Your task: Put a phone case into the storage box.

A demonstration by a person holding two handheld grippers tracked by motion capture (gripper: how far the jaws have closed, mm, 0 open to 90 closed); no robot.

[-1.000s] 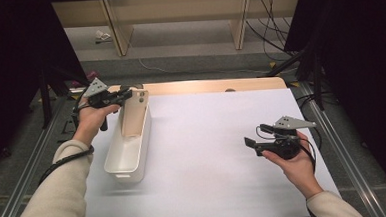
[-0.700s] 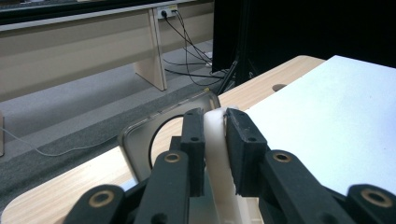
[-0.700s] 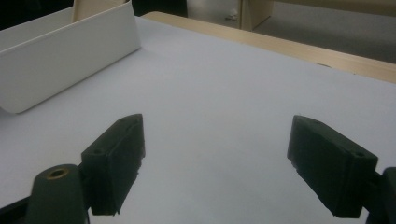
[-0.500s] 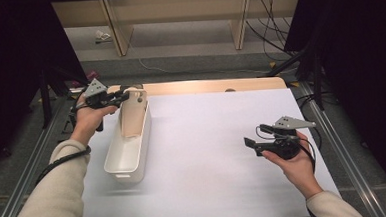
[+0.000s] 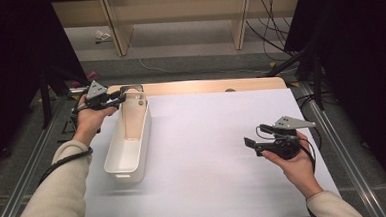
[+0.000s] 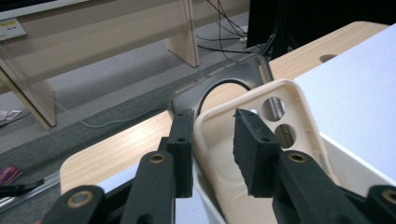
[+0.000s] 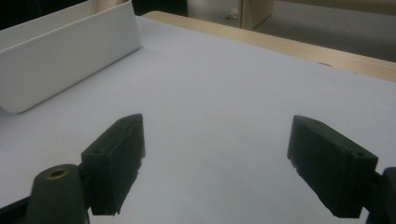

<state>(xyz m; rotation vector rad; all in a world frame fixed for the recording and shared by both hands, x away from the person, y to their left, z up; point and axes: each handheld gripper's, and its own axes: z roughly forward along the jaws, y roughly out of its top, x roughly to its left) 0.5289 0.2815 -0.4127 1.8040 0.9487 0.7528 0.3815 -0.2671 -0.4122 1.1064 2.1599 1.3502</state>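
**Phone case let go into the bin**

Jaws of the left gripper [image 6: 212, 149] have just been opening, so the beige phone case [image 6: 261, 121] stands between them unpinched, leaning inside the white bin [image 5: 127, 142]: likely a finished placement. Farther off, the right gripper [image 5: 255, 138] hovers spread and empty, well apart.
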